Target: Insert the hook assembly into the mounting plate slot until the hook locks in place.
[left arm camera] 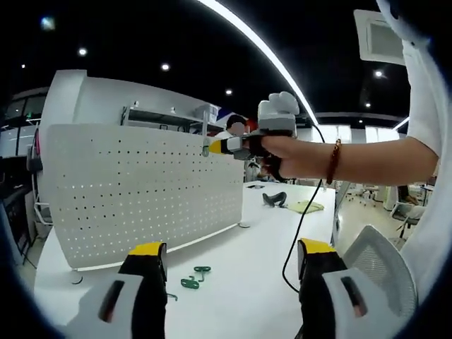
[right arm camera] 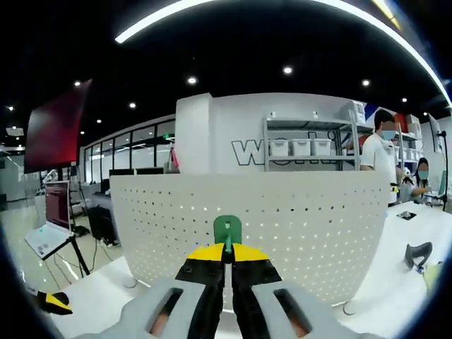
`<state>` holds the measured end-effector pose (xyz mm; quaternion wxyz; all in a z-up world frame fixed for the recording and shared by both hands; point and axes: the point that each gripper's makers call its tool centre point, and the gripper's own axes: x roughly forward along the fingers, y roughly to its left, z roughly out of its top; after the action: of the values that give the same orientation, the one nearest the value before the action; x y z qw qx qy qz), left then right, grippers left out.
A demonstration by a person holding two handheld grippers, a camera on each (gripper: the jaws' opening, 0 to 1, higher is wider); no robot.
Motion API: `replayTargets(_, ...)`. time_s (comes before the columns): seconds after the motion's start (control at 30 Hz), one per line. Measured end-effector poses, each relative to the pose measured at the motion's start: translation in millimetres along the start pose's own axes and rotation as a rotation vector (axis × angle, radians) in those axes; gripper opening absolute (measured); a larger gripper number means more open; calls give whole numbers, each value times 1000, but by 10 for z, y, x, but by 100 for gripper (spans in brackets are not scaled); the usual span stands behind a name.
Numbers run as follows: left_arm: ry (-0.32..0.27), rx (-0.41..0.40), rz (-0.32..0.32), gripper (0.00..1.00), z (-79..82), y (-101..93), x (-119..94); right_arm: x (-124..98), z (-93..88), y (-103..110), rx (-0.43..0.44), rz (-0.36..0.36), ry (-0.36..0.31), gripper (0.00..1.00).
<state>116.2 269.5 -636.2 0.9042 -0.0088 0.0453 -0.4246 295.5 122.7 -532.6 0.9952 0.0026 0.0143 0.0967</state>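
The left gripper view looks from low over the white tabletop (left arm camera: 240,261), set back, facing the perforated panel (left arm camera: 141,191) at a slant. The right gripper view faces the same panel (right arm camera: 282,219) squarely from close up. Both share the panel and tabletop.

White perforated pegboard plate (right arm camera: 247,226) showing rows of small dots; green plastic hook (right arm camera: 227,229); more green hook pieces (left arm camera: 195,277) lying on white desk (left arm camera: 240,268); yellow-tipped black right tool (right arm camera: 227,263).
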Motion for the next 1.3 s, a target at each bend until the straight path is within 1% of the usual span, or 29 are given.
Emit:
replayTargets(0.13, -7, -7, 10, 80, 3, 38, -11, 84, 51, -30, 1, -8, -8, 1)
replayTargets(0.23, 2, -2, 12, 81, -20, 55, -11, 144, 75, -43, 1, -10, -12, 1)
replayTargets(0.5, 0, -12, 16, 83, -40, 90, -12, 271, 64, -101, -3, -17, -7, 1)
replayTargets(0.7, 13, -8, 11, 83, -55, 105, 3, 336, 56, -170, 1, -28, 1, 1)
replayTargets(0.9, 20, -4, 11, 84, -57, 130, 25, 420, 101, -233, -9, -40, -1, 1)
replayTargets(1.07, 32, -10, -3, 82, -78, 122, 39, 497, 131, -267, -14, -45, -2, 1)
replayTargets(1.17, 31, -2, 2, 84, -86, 129, 43, 541, 140, -303, -10, -51, -4, 1)
replayTargets(1.3, 36, -7, 5, 84, -113, 145, 41, 592, 145, -364, 2, -65, -5, 1)
